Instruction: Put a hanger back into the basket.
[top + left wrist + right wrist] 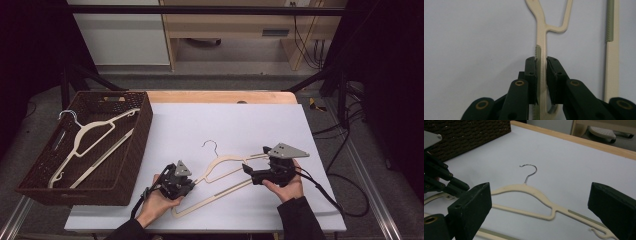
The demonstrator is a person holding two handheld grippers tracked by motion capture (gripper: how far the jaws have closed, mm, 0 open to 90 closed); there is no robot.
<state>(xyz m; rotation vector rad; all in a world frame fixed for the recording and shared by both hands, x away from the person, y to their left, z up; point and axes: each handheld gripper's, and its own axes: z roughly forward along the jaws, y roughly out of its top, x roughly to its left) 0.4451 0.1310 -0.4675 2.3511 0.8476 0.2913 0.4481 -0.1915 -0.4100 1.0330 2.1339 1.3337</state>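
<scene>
A cream plastic hanger (222, 161) with a metal hook lies flat on the white table top (240, 125). My left gripper (192, 183) is shut on the hanger's left shoulder arm; in the left gripper view both pads press the thin ribbed arm (541, 32) between them, with the gripper (541, 62) low over the table. My right gripper (248, 173) hovers at the hanger's right shoulder, open. In the right gripper view its jaws stand wide apart (541, 195), the hanger (524, 188) lies ahead of them, and the left gripper (439, 178) is at far left.
A brown woven basket (146, 116) sits at the table's left and holds a second cream hanger (90, 135). Its wall (474, 132) is at the top left of the right gripper view. Cables trail off the table's right side (345, 190).
</scene>
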